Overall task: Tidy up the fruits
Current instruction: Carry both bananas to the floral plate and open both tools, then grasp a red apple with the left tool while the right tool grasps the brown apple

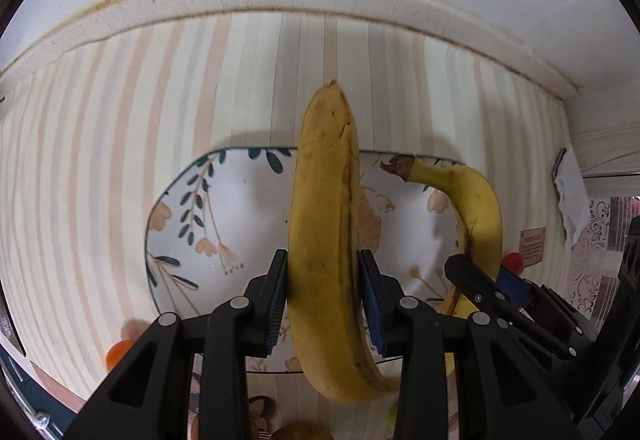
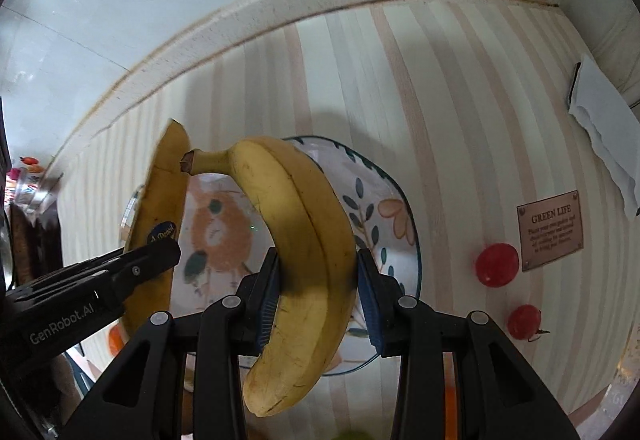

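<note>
**Two bananas over the plate**

My left tongs squeeze one banana. My right tongs squeeze the other banana. Both bananas hang above the flowery plate on the striped counter. Two red tomatoes sit on the counter, off to the right of the plate, near a small sign.

Right gripper clamped on a banana above a floral plate, left gripper holding a second banana beside it, two tomatoes and a plaque on striped cloth
</note>
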Tool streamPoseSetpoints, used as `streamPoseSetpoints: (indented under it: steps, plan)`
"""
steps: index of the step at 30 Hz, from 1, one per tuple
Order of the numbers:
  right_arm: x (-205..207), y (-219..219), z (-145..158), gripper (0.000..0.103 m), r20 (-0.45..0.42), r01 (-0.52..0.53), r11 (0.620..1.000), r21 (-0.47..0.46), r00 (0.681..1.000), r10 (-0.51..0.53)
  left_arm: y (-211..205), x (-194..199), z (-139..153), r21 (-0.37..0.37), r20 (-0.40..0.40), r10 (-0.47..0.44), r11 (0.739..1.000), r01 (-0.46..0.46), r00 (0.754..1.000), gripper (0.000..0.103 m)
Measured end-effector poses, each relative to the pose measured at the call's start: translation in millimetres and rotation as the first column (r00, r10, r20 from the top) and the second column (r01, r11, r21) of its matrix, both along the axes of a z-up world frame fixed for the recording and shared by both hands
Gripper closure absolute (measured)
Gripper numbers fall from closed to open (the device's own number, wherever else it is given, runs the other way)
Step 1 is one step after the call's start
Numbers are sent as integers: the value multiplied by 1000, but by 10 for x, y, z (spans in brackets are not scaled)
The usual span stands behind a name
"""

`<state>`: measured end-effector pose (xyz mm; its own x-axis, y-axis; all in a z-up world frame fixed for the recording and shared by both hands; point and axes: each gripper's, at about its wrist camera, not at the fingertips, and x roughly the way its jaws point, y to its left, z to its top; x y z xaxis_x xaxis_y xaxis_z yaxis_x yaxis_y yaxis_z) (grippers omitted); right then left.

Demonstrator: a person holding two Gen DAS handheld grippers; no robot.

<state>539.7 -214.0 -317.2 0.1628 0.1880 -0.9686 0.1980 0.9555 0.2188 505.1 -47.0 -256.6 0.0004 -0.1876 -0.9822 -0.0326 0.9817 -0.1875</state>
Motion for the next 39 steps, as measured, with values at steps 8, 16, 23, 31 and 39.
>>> streamPoseSetpoints:
  steps: [8, 16, 23, 31, 39]
  plan:
    - [-29, 1, -153, 63, -13, 5, 1000, -8, 1000, -5, -32, -114, -162, 25, -18, -10, 1000, 11, 1000, 71]
    - [-95, -9, -95, 63, 19, 14, 1000, -18, 1000, -14, -32, -121, -246, 13, -26, 10, 1000, -10, 1000, 71]
    - [-84, -11, -105, 63, 39, 7, 1000, -22, 999, -6, 38, -127, -343, 15, -50, 27, 1000, -26, 998, 68]
    - [-4, -126, 23, 36, 26, 16, 1000, 8, 1000, -17, 109, -154, -179, 48, -1, 37, 998, -37, 999, 65]
    - [-208, -70, 300, 14, 43, -95, 992, -82, 994, 99, 395, -213, 160, 66, 84, 83, 994, -89, 993, 23]
